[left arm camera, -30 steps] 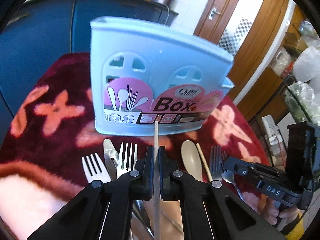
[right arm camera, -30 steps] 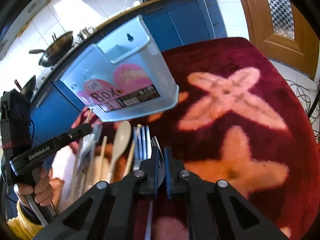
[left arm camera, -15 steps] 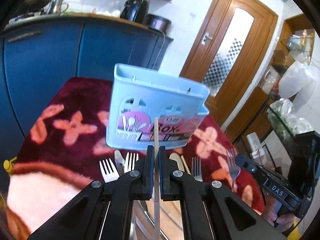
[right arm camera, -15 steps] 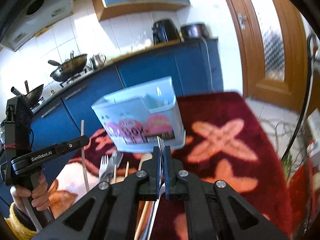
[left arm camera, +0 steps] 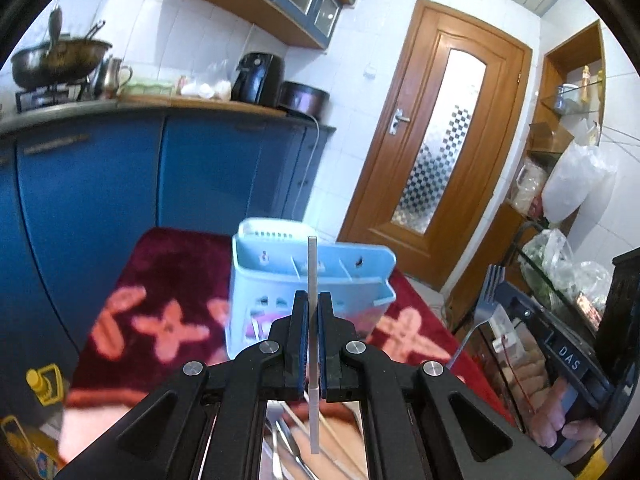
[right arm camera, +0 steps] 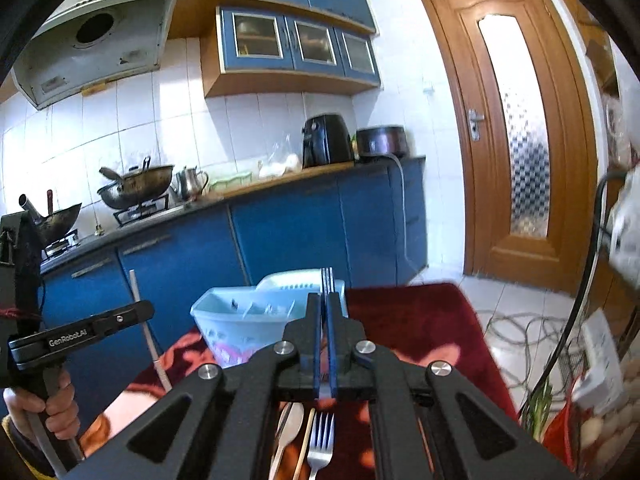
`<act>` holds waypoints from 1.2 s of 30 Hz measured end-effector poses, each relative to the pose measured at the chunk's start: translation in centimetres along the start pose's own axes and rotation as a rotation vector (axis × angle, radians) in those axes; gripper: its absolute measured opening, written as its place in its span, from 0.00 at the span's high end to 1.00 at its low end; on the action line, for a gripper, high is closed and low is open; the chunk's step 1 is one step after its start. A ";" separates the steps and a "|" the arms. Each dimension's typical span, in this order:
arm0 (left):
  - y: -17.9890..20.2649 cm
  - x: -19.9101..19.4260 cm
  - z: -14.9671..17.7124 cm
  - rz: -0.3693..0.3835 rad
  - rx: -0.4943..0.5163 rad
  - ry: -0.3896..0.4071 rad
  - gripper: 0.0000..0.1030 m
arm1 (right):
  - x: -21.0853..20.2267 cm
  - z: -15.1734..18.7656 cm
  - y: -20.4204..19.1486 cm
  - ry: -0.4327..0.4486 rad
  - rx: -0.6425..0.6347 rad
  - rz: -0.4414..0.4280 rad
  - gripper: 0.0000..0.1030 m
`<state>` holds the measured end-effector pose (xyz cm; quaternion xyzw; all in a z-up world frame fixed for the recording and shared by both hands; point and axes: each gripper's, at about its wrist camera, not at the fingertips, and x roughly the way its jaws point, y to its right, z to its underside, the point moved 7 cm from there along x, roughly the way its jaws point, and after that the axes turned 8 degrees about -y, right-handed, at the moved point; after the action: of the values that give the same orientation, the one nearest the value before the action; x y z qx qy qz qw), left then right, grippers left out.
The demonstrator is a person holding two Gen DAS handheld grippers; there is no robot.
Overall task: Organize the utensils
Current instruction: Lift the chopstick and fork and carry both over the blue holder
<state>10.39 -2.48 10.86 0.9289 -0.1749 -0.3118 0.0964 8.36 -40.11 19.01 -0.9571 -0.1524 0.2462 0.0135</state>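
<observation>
My left gripper (left arm camera: 313, 308) is shut on a pale chopstick (left arm camera: 312, 264) that stands upright, raised above and in front of the light blue utensil box (left arm camera: 276, 300) on the red flowered table cover. My right gripper (right arm camera: 324, 312) is shut on a metal fork (right arm camera: 327, 280), tines up, also lifted in front of the box (right arm camera: 232, 320). The fork shows in the left wrist view (left arm camera: 486, 300) at the right, and the chopstick shows in the right wrist view (right arm camera: 146, 328) at the left. Below the grippers lie a fork (right arm camera: 320, 440), a beige spoon (right arm camera: 290, 428) and a chopstick.
Blue kitchen cabinets (left arm camera: 120, 184) stand behind the table, with woks, a kettle and a black appliance on the counter. A wooden door (left arm camera: 440, 140) is at the right. Shelves with plastic bags (left arm camera: 568, 184) are far right. Cables lie on the floor (right arm camera: 516, 328).
Both grippers have risen well above the table with the chopstick and the fork. The box now appears smaller and lower, and its open top is visible.
</observation>
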 end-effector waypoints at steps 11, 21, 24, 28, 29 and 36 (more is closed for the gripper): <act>-0.9 -0.9 -8.0 -0.067 0.029 0.114 0.96 | 1.8 -6.9 0.1 0.100 -0.072 0.115 0.96; -1.6 1.6 -13.4 -0.136 0.058 0.175 0.96 | 5.5 -10.1 -1.0 0.135 -0.141 0.173 0.96; -1.8 3.1 -13.4 -0.138 0.059 0.158 0.96 | 7.0 -9.5 -1.2 0.120 -0.153 0.177 0.96; -2.2 5.7 -11.8 -0.162 0.077 0.125 0.96 | 8.9 -7.8 -1.2 0.081 -0.172 0.184 0.96; -2.3 6.5 -11.1 -0.168 0.086 0.112 0.96 | 9.5 -7.2 -1.2 0.065 -0.172 0.181 0.96; -2.9 9.3 -8.0 -0.159 0.093 0.065 0.96 | 12.4 -4.2 -0.5 -0.018 -0.127 0.159 0.96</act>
<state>22.98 -2.81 11.28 0.9530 -0.1118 -0.2794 0.0337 20.51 -35.74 16.94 -0.9628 -0.0914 0.2450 -0.0682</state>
